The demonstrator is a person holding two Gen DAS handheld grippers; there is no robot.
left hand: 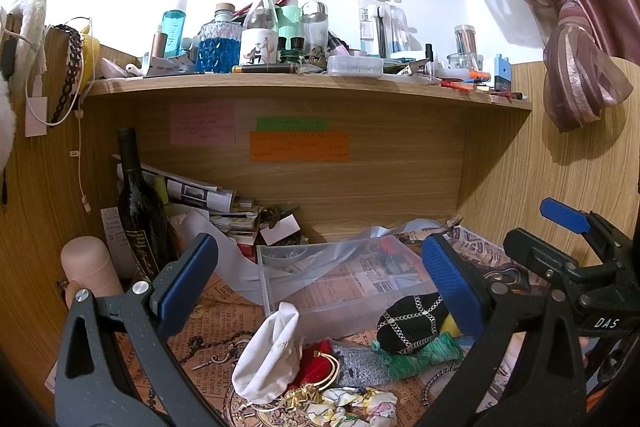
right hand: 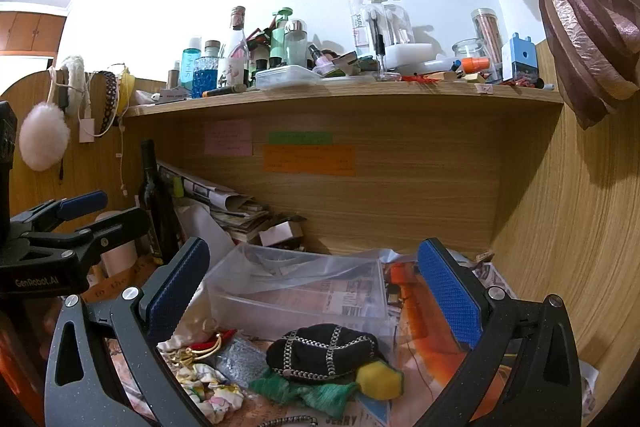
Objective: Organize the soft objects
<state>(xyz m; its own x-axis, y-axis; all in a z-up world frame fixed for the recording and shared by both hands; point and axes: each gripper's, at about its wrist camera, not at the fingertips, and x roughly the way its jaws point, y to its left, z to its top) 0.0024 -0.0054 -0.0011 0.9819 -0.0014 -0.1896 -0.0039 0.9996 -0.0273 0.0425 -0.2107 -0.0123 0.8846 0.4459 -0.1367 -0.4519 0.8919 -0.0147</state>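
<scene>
Yellow sponge [right hand: 378, 381] clearest from right wrist.

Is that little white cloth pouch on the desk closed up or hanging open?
Open. The white pouch lies on the desk with its mouth gaping upward and the drawstring slack; what is inside cannot be told.

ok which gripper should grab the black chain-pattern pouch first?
Right, probably. The black pouch lies centred between the open right gripper fingers, just before the clear bin. For the left gripper, also open, it sits off beside its right finger.
</scene>
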